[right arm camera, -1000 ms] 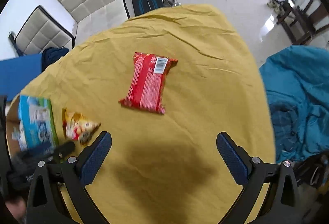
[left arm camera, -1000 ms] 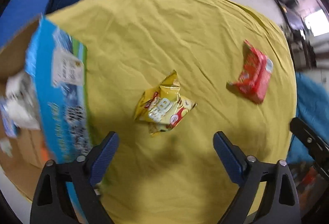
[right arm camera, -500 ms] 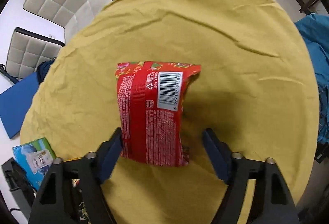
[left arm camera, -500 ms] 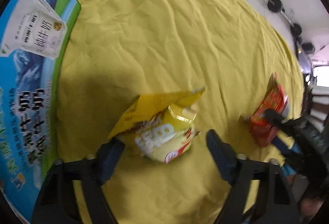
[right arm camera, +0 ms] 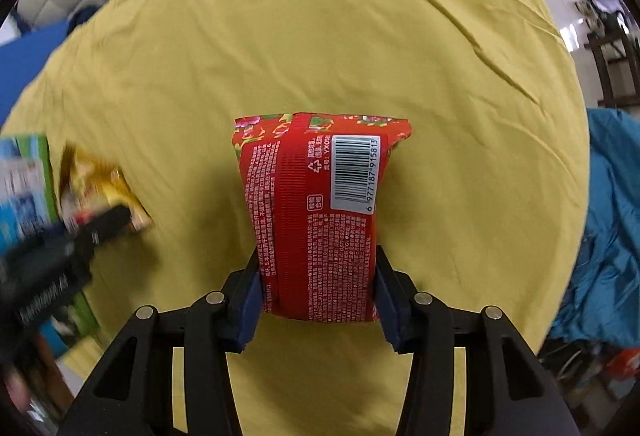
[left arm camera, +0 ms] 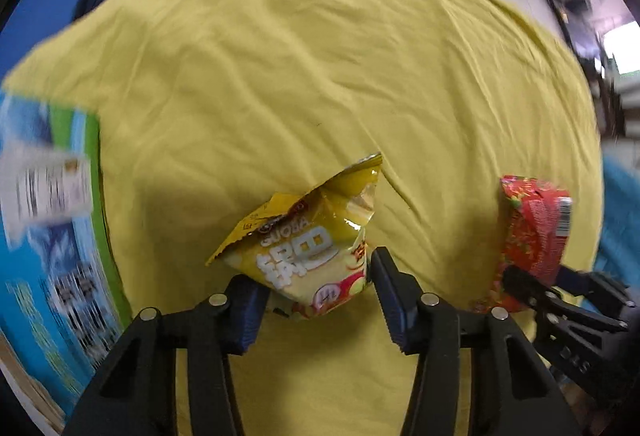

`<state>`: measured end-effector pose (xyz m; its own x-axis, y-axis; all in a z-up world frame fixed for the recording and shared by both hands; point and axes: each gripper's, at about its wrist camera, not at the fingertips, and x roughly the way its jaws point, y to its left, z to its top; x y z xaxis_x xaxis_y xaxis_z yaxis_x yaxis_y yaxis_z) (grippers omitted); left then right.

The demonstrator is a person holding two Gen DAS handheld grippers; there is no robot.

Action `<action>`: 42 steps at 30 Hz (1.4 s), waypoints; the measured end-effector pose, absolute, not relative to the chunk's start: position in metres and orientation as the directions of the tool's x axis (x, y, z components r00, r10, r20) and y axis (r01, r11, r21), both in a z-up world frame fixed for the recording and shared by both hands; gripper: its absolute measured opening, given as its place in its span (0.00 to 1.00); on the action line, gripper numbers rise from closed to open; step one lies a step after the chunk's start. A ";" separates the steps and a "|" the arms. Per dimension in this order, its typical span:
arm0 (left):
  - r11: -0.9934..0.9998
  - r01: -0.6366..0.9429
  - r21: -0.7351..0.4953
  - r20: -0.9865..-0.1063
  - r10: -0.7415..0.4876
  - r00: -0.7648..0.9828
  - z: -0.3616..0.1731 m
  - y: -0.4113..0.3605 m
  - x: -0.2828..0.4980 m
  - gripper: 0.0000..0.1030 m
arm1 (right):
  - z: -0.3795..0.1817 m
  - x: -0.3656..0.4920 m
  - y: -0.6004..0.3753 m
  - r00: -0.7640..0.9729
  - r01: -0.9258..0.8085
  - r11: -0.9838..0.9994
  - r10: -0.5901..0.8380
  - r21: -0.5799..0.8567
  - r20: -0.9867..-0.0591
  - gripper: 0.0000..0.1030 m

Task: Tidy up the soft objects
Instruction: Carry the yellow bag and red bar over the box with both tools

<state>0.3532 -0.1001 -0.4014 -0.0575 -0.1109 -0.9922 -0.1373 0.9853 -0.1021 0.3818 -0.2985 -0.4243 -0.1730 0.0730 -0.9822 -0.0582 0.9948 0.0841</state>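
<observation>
I have the yellow snack bag [left arm camera: 316,248] pinched in my left gripper [left arm camera: 316,300] and the red packet [right arm camera: 316,220] in my right gripper [right arm camera: 318,288]; both sets of jaws have just been closing onto them, over the yellow-clothed tabletop [right arm camera: 360,36], blue carton [left arm camera: 44,228] at left.

Both wrist views look down (close) on one yellow cloth [left arm camera: 320,76].

The yellow cloth [right arm camera: 360,36] lies bare and open beyond both packets; the far side offers free passage. A printed box [left arm camera: 48,236] blocks the left edge; a blue heap [right arm camera: 608,236] crowds the right.
</observation>
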 end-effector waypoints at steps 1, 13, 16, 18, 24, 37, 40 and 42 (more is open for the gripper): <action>0.991 -0.105 -0.086 -0.994 -0.093 -0.062 -0.403 -0.106 0.357 0.46 | -0.424 0.381 -0.299 -0.168 -0.058 0.995 0.071 0.082 -0.983 0.50; 1.000 -0.013 -0.001 -0.998 -0.001 -0.061 -0.424 -0.127 0.398 0.47 | -0.438 0.379 -0.306 -0.113 0.008 0.999 0.048 0.047 -0.992 0.52; 1.000 -0.015 0.002 -0.999 0.001 -0.051 -0.430 -0.150 0.402 0.44 | -0.445 0.379 -0.298 -0.102 0.001 1.000 0.022 0.022 -0.995 0.52; 1.000 -0.016 0.002 -0.999 0.001 -0.040 -0.429 -0.153 0.401 0.40 | -0.444 0.378 -0.293 -0.093 -0.002 1.000 0.006 0.006 -0.996 0.52; 1.000 -0.014 0.005 -1.000 0.005 0.001 -0.412 -0.151 0.378 0.34 | -0.440 0.374 -0.285 -0.068 -0.008 1.000 -0.013 -0.013 -0.998 0.47; 1.000 -0.008 -0.017 -0.994 -0.016 0.111 -0.350 -0.137 0.330 0.33 | -0.377 0.350 -0.274 0.035 -0.039 0.998 0.046 0.044 -0.998 0.46; 0.999 -0.006 -0.038 -0.990 -0.037 0.139 -0.327 -0.134 0.315 0.33 | -0.358 0.340 -0.275 0.062 -0.047 0.997 0.069 0.066 -0.996 0.46; 0.999 -0.004 -0.050 -0.986 -0.049 0.158 -0.314 -0.130 0.303 0.33 | -0.340 0.331 -0.275 0.083 -0.055 0.996 0.075 0.071 -0.994 0.46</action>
